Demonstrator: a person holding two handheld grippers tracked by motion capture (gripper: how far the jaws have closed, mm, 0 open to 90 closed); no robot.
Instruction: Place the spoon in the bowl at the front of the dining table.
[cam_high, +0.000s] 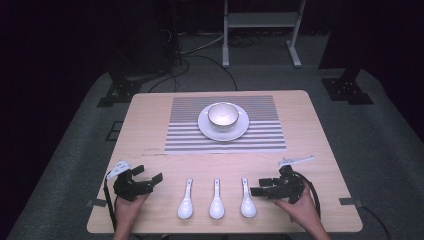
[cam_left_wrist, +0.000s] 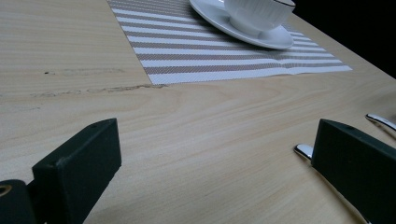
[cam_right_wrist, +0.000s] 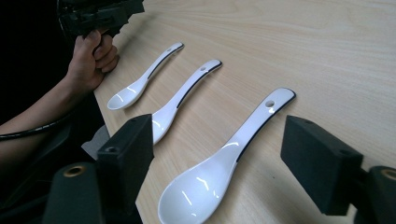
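Reaching for rightmost spoon (cam_high: 247, 200), lower centre-right of high view, last of three white spoons in a row near front edge of desk (cam_high: 320, 150). In right gripper view same spoon (cam_right_wrist: 224, 163) lies between the two black fingers (cam_right_wrist: 126, 158), bowl toward bottom of frame, handle running to upper right; not touched yet. Right gripper (cam_high: 256, 191) spread wide, nothing held.

To do it well: centre fingers across the narrow handle near the hole, not the broad glossy bowl. Come down low so pads straddle both handle edges. Squeeze slowly, since glazed ceramic likely slippery. Keep clear of middle spoon (cam_right_wrist: 182, 100) just beside. Lift level.

Pose: right hand (cam_high: 300, 207) low at lower right of high view, gripper pointing sideways toward frame left, roughly level over desk. Left gripper (cam_high: 152, 181) at lower left, resting near desk, fingers (cam_left_wrist: 79, 168) wide apart, empty, aimed at striped mat (cam_left_wrist: 210, 60) with bowl (cam_high: 223, 114) on saucer (cam_high: 240, 131), upper centre.
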